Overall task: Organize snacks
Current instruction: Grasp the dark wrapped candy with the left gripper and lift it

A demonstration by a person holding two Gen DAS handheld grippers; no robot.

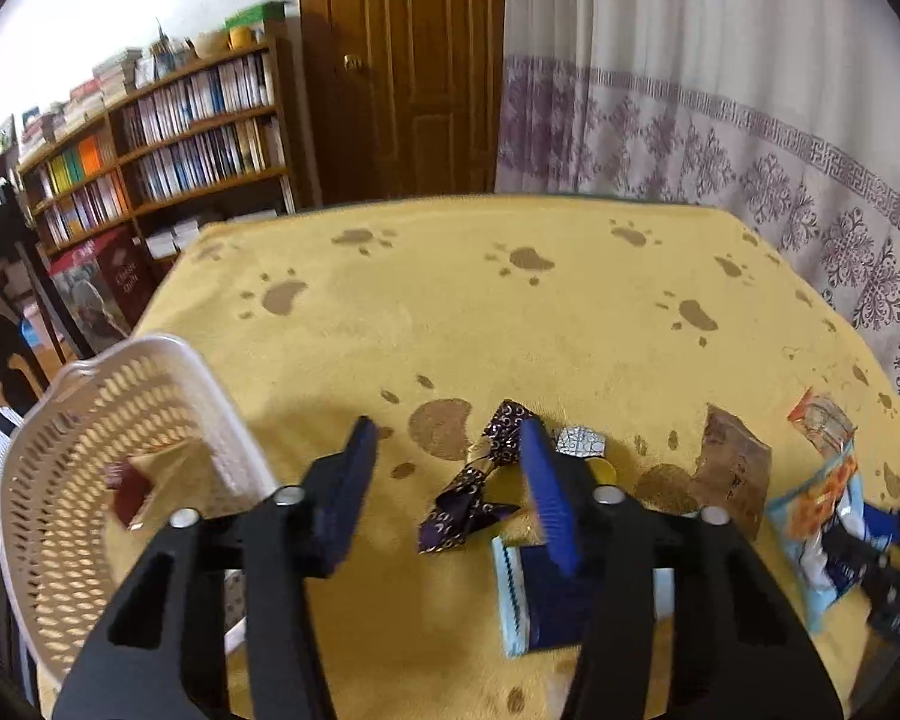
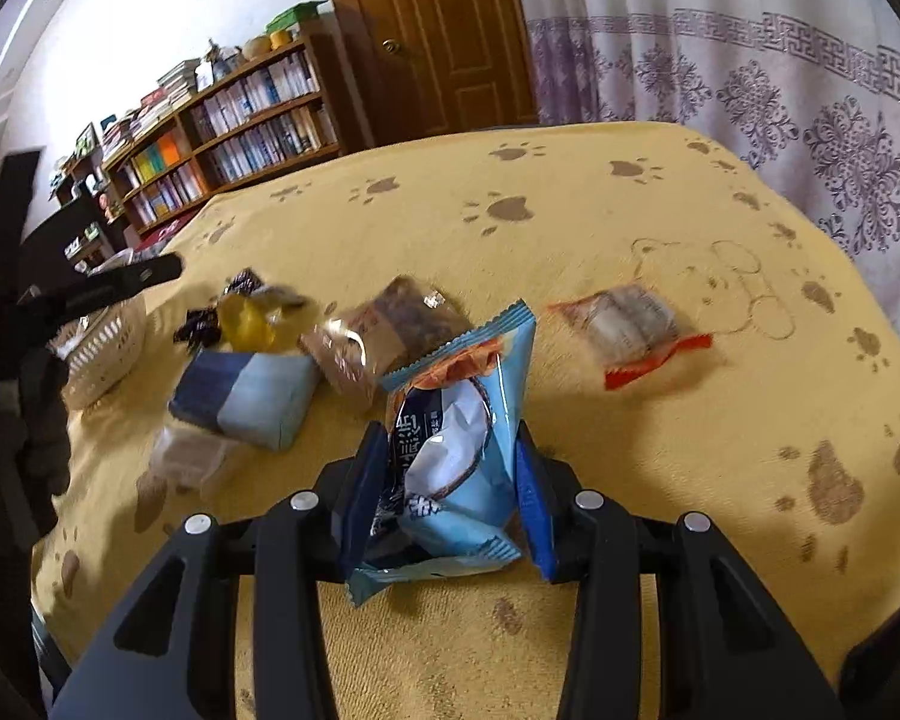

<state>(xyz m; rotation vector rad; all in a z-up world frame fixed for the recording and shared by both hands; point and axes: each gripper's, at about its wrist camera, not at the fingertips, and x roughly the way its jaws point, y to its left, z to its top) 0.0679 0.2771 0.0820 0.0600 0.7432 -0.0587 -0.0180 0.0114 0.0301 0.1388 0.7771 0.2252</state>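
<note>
Yellow paw-print tablecloth [image 1: 510,324], white basket [image 1: 90,420], scattered snack packets [image 2: 252,390].

On the table [image 1: 450,312], your basket [image 1: 90,450] sits at the left edge with one packet [image 1: 131,489] in it. Right of the basket, a twisted wrapper [image 1: 480,492] lies behind a flat pack [image 1: 540,600]. Farther right a pouch [image 1: 732,474] lies, then a sealed bag [image 1: 819,420] at the far right.

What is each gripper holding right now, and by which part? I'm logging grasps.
The right gripper holds the light blue snack packet, its jaws pinching the lower half from both sides. The left gripper is open and holds nothing.
</note>
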